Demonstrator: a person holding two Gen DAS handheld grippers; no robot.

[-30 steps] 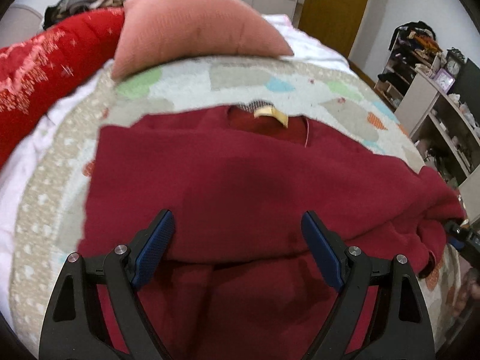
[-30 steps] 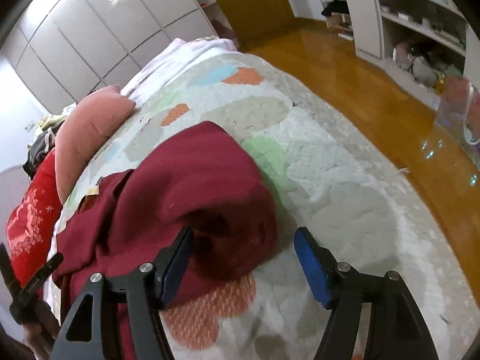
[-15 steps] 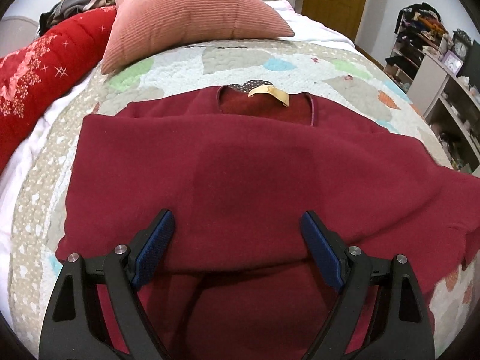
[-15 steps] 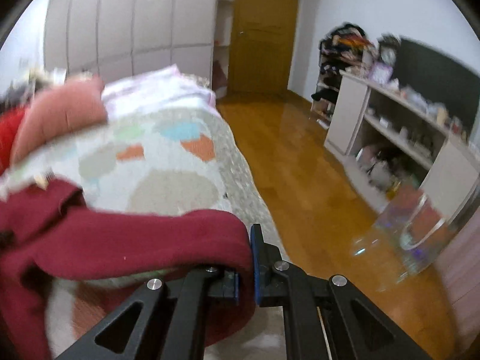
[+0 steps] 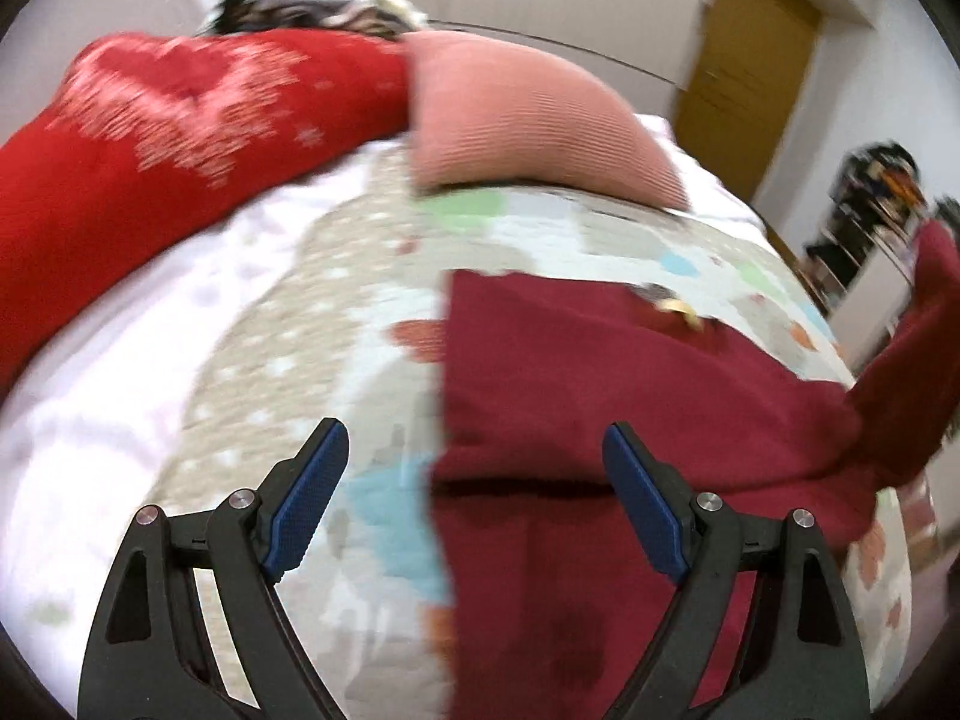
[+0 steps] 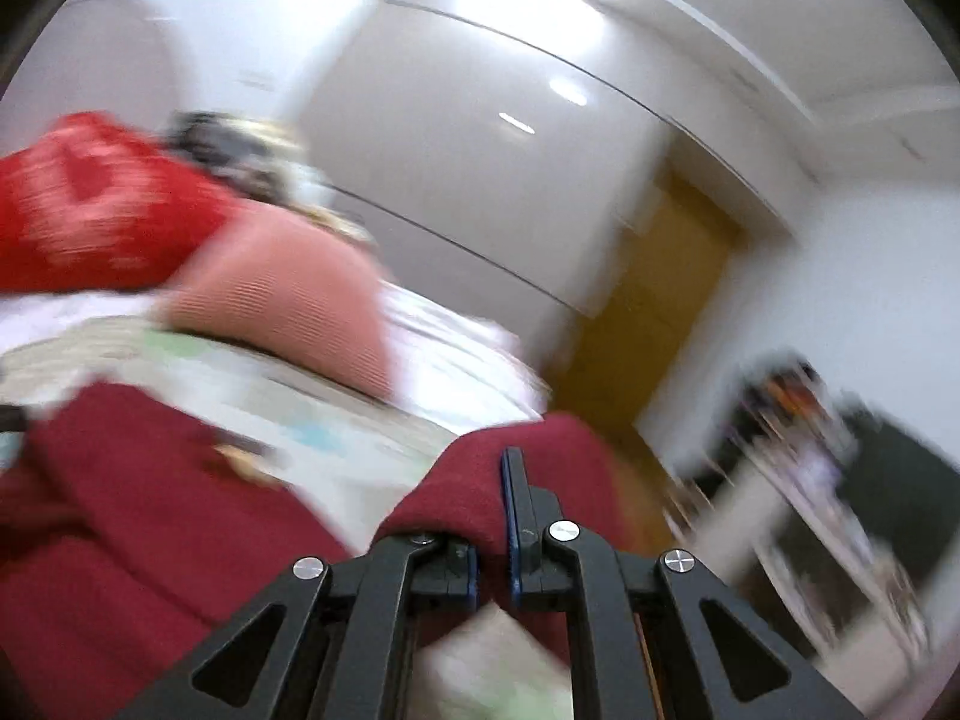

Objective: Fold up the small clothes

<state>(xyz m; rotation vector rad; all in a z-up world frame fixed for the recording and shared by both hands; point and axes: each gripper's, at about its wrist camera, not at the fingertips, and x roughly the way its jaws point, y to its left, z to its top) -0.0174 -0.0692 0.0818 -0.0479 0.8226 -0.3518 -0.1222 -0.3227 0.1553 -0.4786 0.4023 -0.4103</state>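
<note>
A dark red sweater (image 5: 630,384) lies spread on the patchwork quilt (image 5: 336,312), its collar tag toward the pillows. My left gripper (image 5: 474,498) hangs open above the sweater's left edge, with nothing between its blue pads. In the right wrist view my right gripper (image 6: 501,516) is shut on a fold of the sweater's sleeve (image 6: 474,474) and holds it lifted above the bed. That raised sleeve (image 5: 918,348) shows at the right edge of the left wrist view. Both views are blurred by motion.
A pink ribbed pillow (image 5: 528,120) and a bright red blanket (image 5: 150,132) lie at the head of the bed. A yellow wooden door (image 6: 654,306) and white wardrobe fronts (image 6: 480,180) stand behind. Cluttered shelves (image 6: 810,480) line the right wall.
My right gripper closed on the sweater's sleeve, then rose and rolled, lifting the sleeve. My left gripper shifted left, from over the sweater's middle to its left edge, still open.
</note>
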